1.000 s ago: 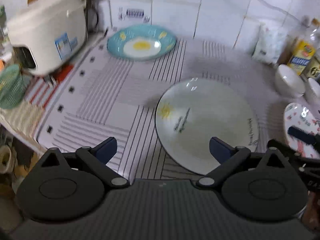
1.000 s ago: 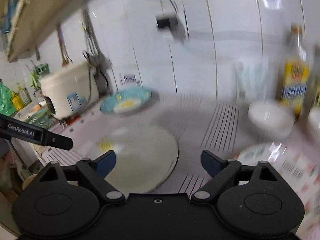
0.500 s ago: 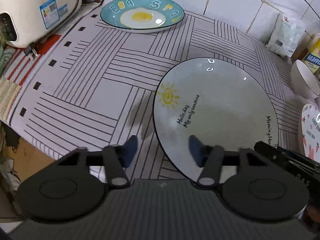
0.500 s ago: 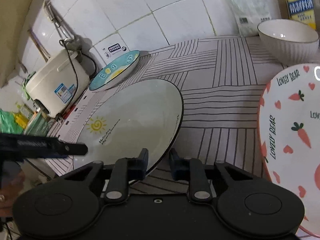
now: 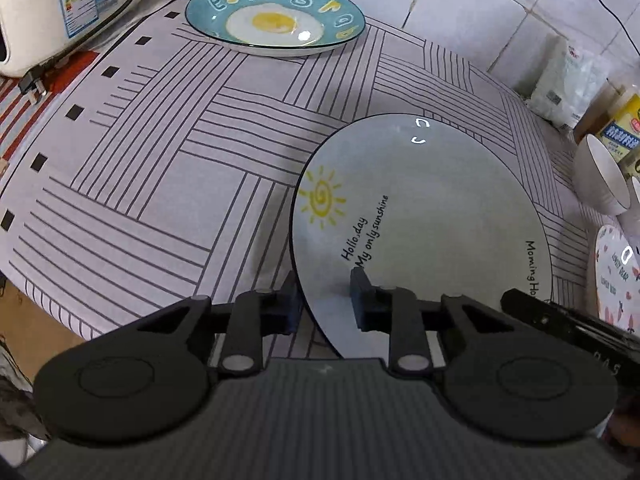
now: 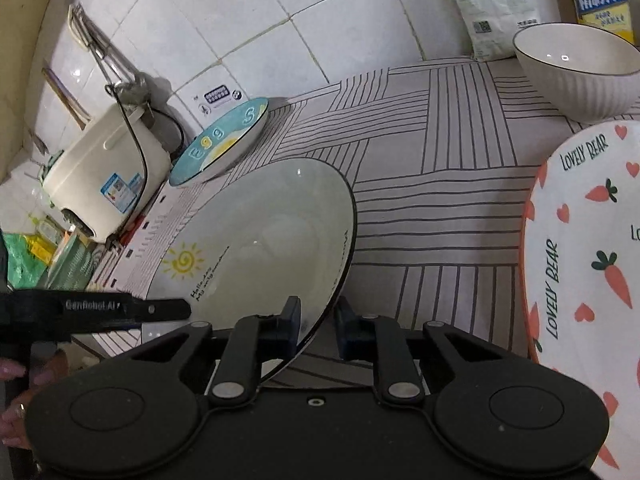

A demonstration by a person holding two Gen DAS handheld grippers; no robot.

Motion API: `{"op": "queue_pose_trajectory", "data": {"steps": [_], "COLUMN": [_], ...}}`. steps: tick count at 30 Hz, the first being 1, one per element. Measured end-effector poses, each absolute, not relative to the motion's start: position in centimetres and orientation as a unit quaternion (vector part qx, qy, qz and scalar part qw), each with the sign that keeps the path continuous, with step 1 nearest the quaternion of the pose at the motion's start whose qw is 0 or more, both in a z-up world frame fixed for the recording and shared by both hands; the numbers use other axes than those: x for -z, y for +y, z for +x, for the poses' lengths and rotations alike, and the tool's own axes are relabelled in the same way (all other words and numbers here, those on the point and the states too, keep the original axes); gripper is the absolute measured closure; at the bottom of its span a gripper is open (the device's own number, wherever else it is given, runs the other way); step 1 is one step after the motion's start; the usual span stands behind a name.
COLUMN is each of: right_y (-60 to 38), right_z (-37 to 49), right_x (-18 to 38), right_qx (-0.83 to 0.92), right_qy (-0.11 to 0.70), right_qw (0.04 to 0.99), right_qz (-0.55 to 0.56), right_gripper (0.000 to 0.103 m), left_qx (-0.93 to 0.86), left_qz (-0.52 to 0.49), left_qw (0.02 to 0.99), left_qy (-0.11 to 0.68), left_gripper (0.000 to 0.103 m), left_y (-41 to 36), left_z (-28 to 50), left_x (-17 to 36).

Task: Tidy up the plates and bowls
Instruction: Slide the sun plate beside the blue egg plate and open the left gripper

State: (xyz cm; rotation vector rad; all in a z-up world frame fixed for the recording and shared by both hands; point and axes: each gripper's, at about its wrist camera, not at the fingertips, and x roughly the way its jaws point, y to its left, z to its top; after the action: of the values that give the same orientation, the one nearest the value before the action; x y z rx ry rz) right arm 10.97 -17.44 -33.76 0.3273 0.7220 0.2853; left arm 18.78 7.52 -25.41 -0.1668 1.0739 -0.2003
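Near the front edge of the striped tablecloth lies the white plate with a yellow sun and black writing. It is round, so it has no long axis; its open face looks up, and in the right wrist view its right rim seems a little raised from the cloth, though I cannot be sure. The writing runs slanted from the near rim toward the far right.

The left gripper straddles the near left rim of this plate: one finger is outside on the cloth, the other inside on the plate face. Its jaws are closing, and a small space between the pads and the rim is visible. The right gripper is clamped on the near right rim, one pad on each side.

Far to the left sits the blue egg plate, flat on the cloth and well apart from the white plate, beside the rice cooker. On the right, the carrot plate is cut off by the picture border, and the white bowl stands upright behind it. The nearest part of the white plate's rim is hidden under the gripper bodies. Part of a hand shows at the lower left, mostly covered.
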Motion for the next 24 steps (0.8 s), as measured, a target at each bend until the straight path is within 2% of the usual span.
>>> {"op": "queue_pose_trajectory", "data": {"steps": [10,24], "right_y": [-17.4,-20.0], "right_z": [11.4,14.3], "right_x": [32.7,29.2], "right_qx": [-0.149,-0.080], "right_qy": [0.363,0.296], "right_qw": [0.911,0.939], "right_qz": [0.128,0.156], "right_gripper": [0.080,0.079], "left_qx": [0.150,0.249], "left_qz": [-0.006,0.057], "left_qw": [0.849,0.844], "left_qy": [0.507,0.472], "left_gripper": [0.079,0.079], "left_y": [6.2,2.3], "left_z": [19.8,28.3], "left_x": [23.6,20.0]}}
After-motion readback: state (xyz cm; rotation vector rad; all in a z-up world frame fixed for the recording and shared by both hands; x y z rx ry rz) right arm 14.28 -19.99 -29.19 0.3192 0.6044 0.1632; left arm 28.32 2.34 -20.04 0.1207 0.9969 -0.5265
